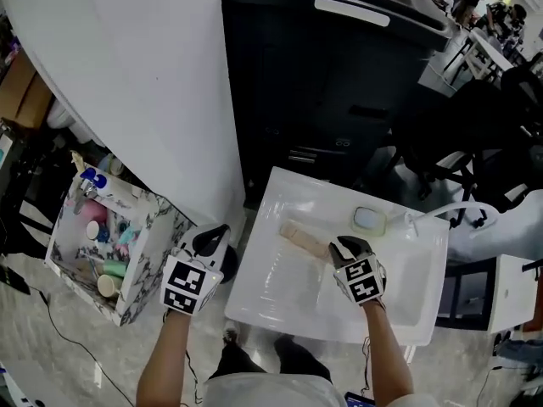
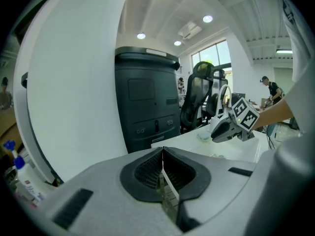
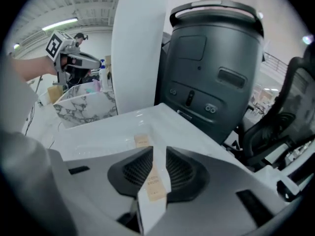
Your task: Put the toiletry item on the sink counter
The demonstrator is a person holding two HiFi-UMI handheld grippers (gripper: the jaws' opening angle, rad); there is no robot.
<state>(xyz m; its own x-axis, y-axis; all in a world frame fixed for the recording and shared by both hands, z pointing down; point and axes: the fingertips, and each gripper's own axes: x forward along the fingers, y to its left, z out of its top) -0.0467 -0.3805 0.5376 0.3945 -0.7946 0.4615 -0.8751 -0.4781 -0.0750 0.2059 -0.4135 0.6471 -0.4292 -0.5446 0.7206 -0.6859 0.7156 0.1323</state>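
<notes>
Beige-labelled slim carton sits clamped between the jaws of the right gripper, over the basin of the white sink. Just off the sink's left edge, the left gripper has its jaws pressed together, empty.

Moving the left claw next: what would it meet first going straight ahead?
Likely the tall dark grey plastic cabinet, dead ahead; the curved white panel runs close beside that line. Depth is unclear.
</notes>
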